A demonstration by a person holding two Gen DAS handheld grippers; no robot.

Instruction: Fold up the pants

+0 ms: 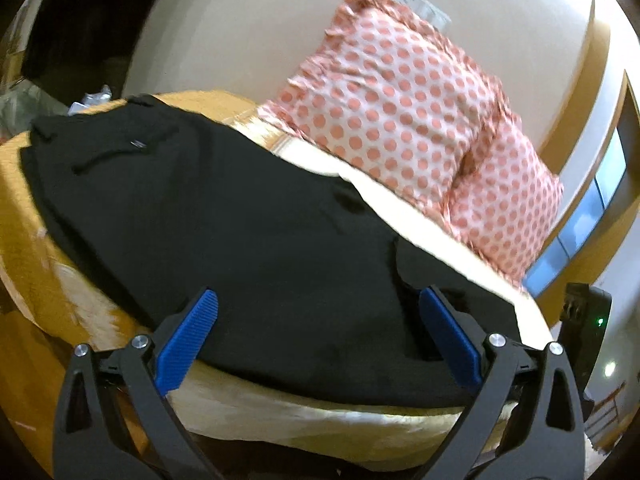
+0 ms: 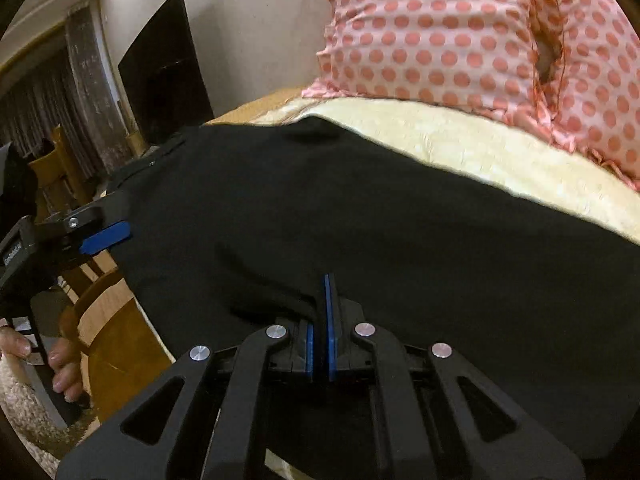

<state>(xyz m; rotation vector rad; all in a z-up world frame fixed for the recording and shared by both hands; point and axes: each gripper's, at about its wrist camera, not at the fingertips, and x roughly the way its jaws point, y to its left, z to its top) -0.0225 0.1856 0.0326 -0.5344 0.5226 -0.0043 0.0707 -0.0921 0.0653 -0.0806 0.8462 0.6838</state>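
Observation:
Black pants lie spread flat on a bed with a cream and orange cover; the waistband with drawstring points to the far left. My left gripper is open, its blue pads just above the near edge of the pants. It also shows at the left of the right wrist view, at the pants' edge. My right gripper is shut on a pinched fold of the black pants near their front edge.
Two pink polka-dot pillows stand against the wall behind the pants, also in the right wrist view. A dark screen stands at the far left wall. A wooden chair stands beside the bed. A window is at the right.

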